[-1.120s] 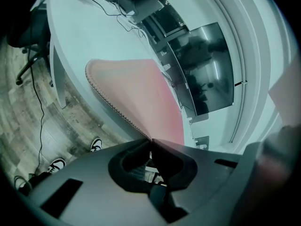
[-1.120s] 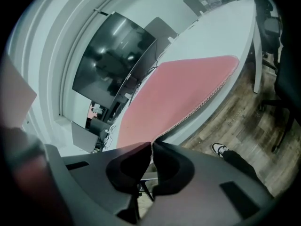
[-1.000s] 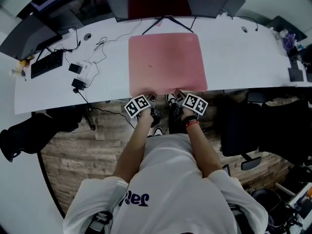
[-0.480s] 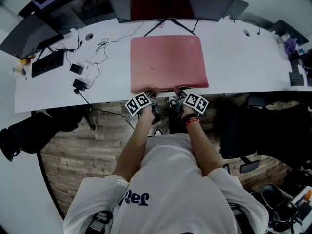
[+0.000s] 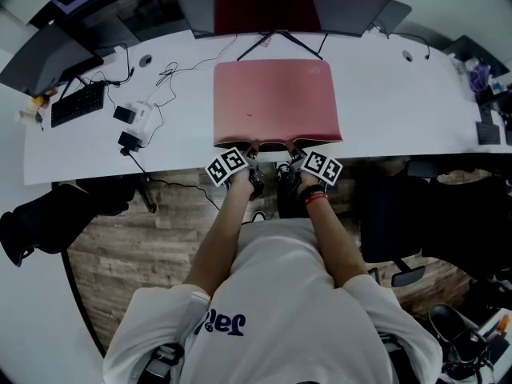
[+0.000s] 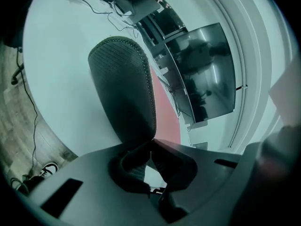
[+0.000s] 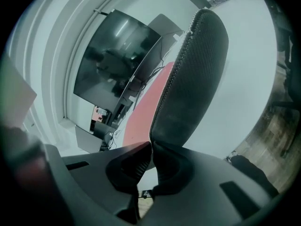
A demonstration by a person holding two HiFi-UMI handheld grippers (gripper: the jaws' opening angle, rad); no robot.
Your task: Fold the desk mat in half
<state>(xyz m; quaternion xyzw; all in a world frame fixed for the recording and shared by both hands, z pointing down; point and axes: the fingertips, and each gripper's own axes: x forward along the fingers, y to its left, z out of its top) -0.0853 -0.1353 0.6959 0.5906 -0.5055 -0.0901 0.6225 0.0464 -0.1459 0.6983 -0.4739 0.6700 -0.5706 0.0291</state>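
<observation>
A pink desk mat (image 5: 276, 102) lies on the white desk (image 5: 392, 102), its near edge raised off the desk. My left gripper (image 5: 250, 157) is shut on the mat's near left corner and my right gripper (image 5: 291, 156) is shut on the near right corner. In the left gripper view the lifted corner shows its dark textured underside (image 6: 124, 95) standing up from the left gripper's (image 6: 151, 145) jaws, with the pink top (image 6: 167, 117) behind. The right gripper view has the other corner's dark underside (image 7: 190, 81) rising from the right gripper's (image 7: 151, 147) jaws.
A monitor stand's legs (image 5: 276, 40) reach the mat's far edge, with monitors (image 5: 264, 2) behind. Cables and a power adapter (image 5: 136, 122) lie left of the mat, a keyboard (image 5: 76, 106) further left. A black chair (image 5: 424, 206) stands at the right.
Both grippers have moved away from me over the desk edge with the mat's near corners. The mat's near edge has lifted and its visible pink area is shorter.
</observation>
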